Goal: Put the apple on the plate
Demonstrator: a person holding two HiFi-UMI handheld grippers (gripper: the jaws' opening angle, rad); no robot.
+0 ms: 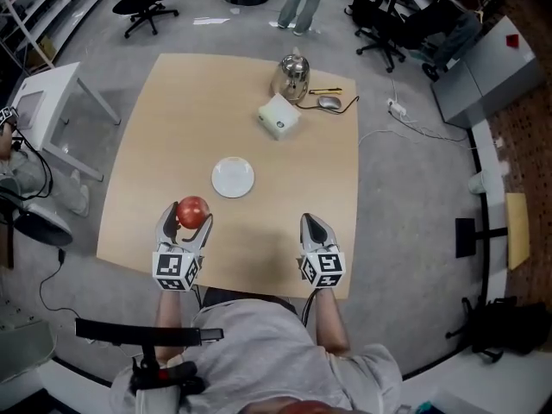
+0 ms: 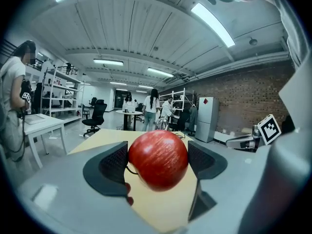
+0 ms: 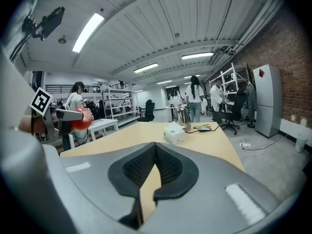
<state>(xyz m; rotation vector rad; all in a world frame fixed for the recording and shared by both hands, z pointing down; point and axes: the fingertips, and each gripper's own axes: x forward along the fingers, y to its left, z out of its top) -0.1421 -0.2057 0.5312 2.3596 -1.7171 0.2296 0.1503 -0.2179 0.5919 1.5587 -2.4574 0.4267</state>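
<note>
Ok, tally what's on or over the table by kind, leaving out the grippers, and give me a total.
apple: 1
plate: 1
kettle: 1
white box: 1
mouse: 1
pen: 1
Total: 6

One apple [image 1: 192, 210] shows at lower left and one plate [image 1: 233, 178] at the centre. The upper centre has one kettle [image 1: 292, 76], one white box [image 1: 279, 116] and one computer mouse [image 1: 329, 103]. There is one wooden table [image 1: 155, 128]. Two grippers show low in the frame: left gripper [image 1: 190, 219], right gripper [image 1: 313, 222].
</note>
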